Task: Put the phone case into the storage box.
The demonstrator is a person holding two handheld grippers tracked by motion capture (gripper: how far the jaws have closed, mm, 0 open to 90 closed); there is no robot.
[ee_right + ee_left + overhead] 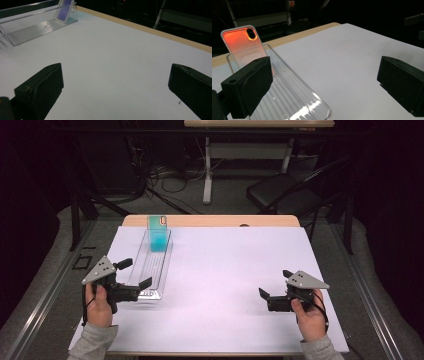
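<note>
A clear ribbed plastic tray (152,265) lies lengthwise on the left of the white mat. A translucent phone case (159,239) stands upright at its far end; it looks teal from above and orange in the left gripper view (243,42). My left gripper (135,273) is open at the tray's near end (294,100), with one jaw over the tray and the other over the mat, and it holds nothing (325,86). My right gripper (275,283) is open over bare mat at the right, empty (115,90). From there the tray (37,27) and the case (64,10) lie far off.
The white mat (225,270) covers most of a wooden table whose far edge (210,221) shows. Beyond it are a black folding chair (285,192), a desk leg (207,170) and floor cables (170,177). A metal rail (45,290) runs along the left.
</note>
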